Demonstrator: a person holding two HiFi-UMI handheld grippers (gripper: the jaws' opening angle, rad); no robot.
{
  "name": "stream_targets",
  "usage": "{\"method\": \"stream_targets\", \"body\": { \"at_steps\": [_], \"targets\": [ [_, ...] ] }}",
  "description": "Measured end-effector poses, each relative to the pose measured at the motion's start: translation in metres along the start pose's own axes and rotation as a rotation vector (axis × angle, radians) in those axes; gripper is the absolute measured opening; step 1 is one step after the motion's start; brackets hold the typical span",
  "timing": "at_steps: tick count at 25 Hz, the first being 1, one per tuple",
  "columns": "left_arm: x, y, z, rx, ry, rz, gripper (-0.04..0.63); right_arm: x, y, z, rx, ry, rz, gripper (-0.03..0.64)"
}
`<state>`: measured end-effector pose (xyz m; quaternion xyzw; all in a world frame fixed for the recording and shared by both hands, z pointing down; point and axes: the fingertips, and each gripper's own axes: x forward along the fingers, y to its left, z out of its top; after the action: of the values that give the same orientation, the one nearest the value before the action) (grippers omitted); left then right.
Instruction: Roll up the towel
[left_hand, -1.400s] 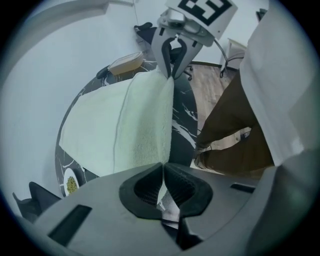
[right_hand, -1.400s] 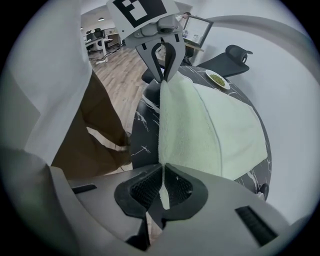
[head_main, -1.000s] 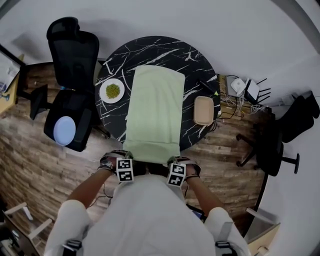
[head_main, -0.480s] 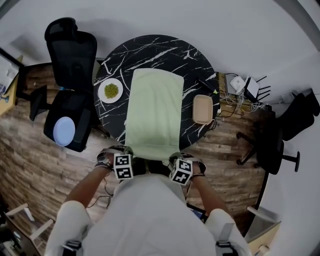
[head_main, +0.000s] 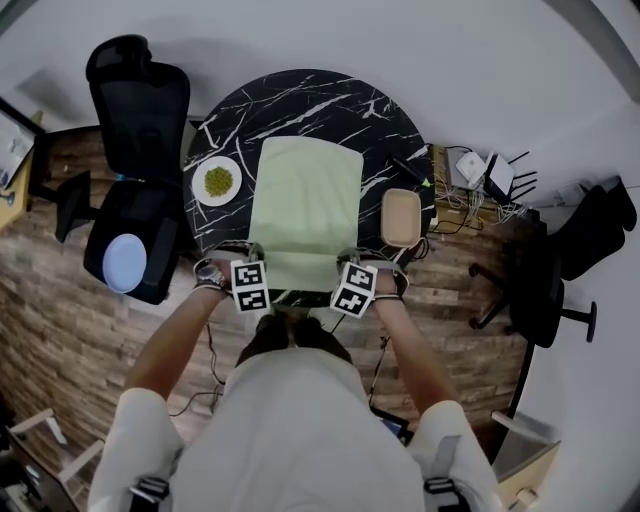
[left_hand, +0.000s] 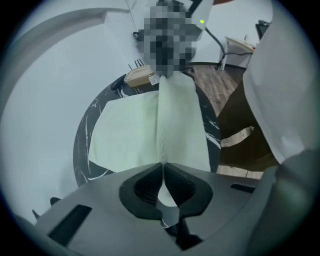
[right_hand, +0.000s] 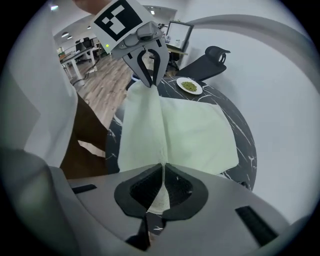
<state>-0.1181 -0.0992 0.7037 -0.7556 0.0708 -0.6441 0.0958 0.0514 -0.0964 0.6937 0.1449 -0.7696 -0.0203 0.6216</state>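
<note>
Round black marble table with white veins (head_main: 390, 120). It carries a pale green rectangular towel (head_main: 305, 190), laid lengthwise down the middle with its far end flat.

The towel's near edge is raised and stretched taut between our two hands. The left gripper (left_hand: 162, 165) has its fingers clamped on the near-left corner. The right gripper (right_hand: 162, 166) has its fingers clamped on the near-right corner. In both gripper views the cloth runs straight out of the closed fingers.

We judge this to be the opening turn of the roll. To do it well:
- Hold both corners level with each other and the edge tight.
- Set the edge down square across the towel, since a skewed first fold would roll into a cone.
- Make the first fold narrow and firm.

A white plate of green food (head_main: 217, 181) sits just left of the towel, and a tan oblong tray (head_main: 402, 217) sits near it on the right. We should steer between the two.
</note>
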Motion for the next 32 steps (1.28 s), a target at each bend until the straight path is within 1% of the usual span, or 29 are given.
{"method": "stream_targets", "body": {
  "at_steps": [2,4,5,6,7,8,9,11,12,14,16,18,21,25,27,31,32],
  "targets": [
    [0.003,0.014,0.0,-0.006,0.002,0.048,0.011,0.007,-0.011,0.0,0.005,0.01,-0.029,0.008],
    [0.007,0.024,0.001,-0.009,0.003,0.087,0.012,0.016,-0.016,-0.002,0.031,0.017,-0.048,0.01],
    [0.009,0.025,0.002,-0.012,0.0,0.096,0.012,0.019,-0.017,-0.004,0.055,0.016,-0.057,0.035],
    [0.01,0.024,0.004,-0.021,-0.007,0.097,0.043,0.021,-0.018,-0.006,0.084,0.011,-0.068,0.093],
    [0.01,0.023,0.006,-0.036,-0.018,0.094,0.149,0.022,-0.018,-0.007,0.112,0.0,-0.08,0.166],
    [0.009,0.021,0.007,-0.052,-0.029,0.091,0.199,0.02,-0.019,-0.008,0.13,-0.015,-0.098,0.179],
    [0.008,0.021,0.007,-0.063,-0.038,0.094,0.207,0.018,-0.021,-0.009,0.133,-0.03,-0.124,0.179],
    [0.005,0.019,0.006,-0.078,-0.047,0.113,0.224,0.011,-0.02,-0.01,0.102,-0.053,-0.177,0.181],
    [0.004,0.016,0.005,-0.088,-0.053,0.119,0.224,0.008,-0.015,-0.009,0.078,-0.065,-0.185,0.181],
    [0.004,-0.001,0.007,-0.096,-0.062,0.099,0.221,0.007,0.009,-0.004,0.016,-0.081,-0.154,0.179],
    [0.01,-0.03,0.011,-0.058,-0.057,0.053,0.195,0.014,0.041,0.001,-0.056,-0.079,-0.102,0.161],
    [0.02,-0.057,0.015,-0.015,-0.046,0.012,0.183,0.019,0.068,0.007,-0.092,-0.078,-0.061,0.158],
    [0.033,-0.078,0.018,-0.015,-0.033,-0.024,0.179,0.025,0.091,0.015,-0.087,-0.078,-0.038,0.158],
    [0.047,-0.079,0.009,-0.029,0.005,-0.031,0.17,0.048,0.095,0.0,-0.08,-0.008,-0.028,0.159],
    [0.054,-0.078,0.001,-0.03,0.029,-0.031,0.143,0.057,0.093,-0.009,-0.063,0.018,-0.019,0.158],
    [0.057,-0.077,-0.008,-0.044,0.04,-0.034,0.121,0.06,0.09,-0.01,-0.058,0.016,-0.01,0.158],
    [0.057,-0.076,-0.01,-0.042,0.045,-0.025,0.083,0.059,0.088,-0.01,-0.06,0.011,-0.025,0.153]
  ]
}}
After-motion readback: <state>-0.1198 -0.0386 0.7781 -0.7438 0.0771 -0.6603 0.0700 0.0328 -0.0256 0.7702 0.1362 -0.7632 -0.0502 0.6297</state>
